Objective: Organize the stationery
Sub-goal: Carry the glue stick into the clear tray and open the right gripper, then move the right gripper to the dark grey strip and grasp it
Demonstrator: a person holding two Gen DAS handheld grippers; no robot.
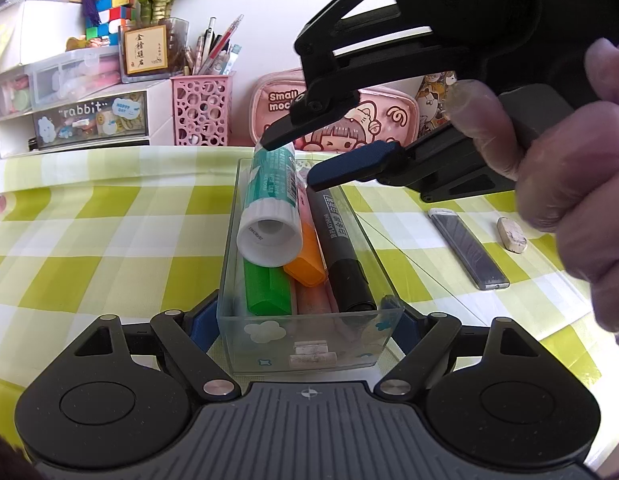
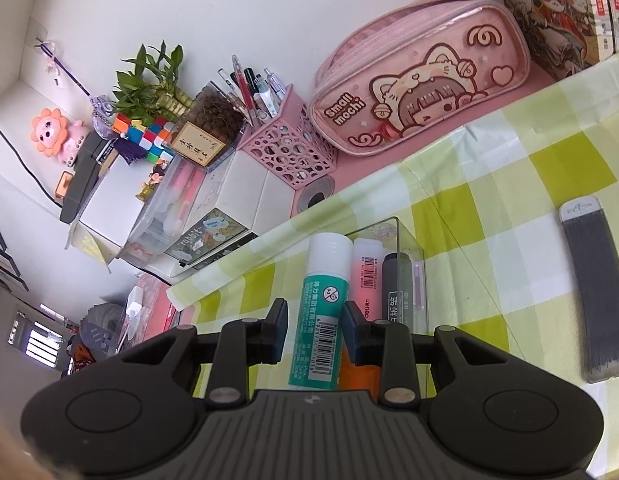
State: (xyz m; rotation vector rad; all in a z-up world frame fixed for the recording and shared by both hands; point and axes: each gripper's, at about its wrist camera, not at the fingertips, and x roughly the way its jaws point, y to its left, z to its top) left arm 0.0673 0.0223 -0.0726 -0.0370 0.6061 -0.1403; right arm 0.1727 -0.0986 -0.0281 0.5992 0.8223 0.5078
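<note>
The right gripper [image 2: 314, 330] hung over the clear box [image 1: 383, 276], its fingers spread either side of the glue stick [image 1: 269, 204] without pressing it. The left gripper [image 1: 305, 322] clamped the box's near end between its blue pads [image 1: 199, 326]. The checked green tablecloth [image 1: 109, 232] spread wide around the box, and beyond it a white wall backed a pink pencil case [image 2: 421, 92], a pink pen holder [image 1: 201, 110] and a drawer unit [image 1: 89, 120]. Inside the box the glue stick lay tilted across a green marker [image 1: 267, 288], an orange marker [image 1: 305, 260] and a grey marker [image 1: 341, 248]. To the box's right a lead case [image 1: 467, 248] and an eraser [image 1: 511, 235] lay on open cloth, well apart from it.
</note>
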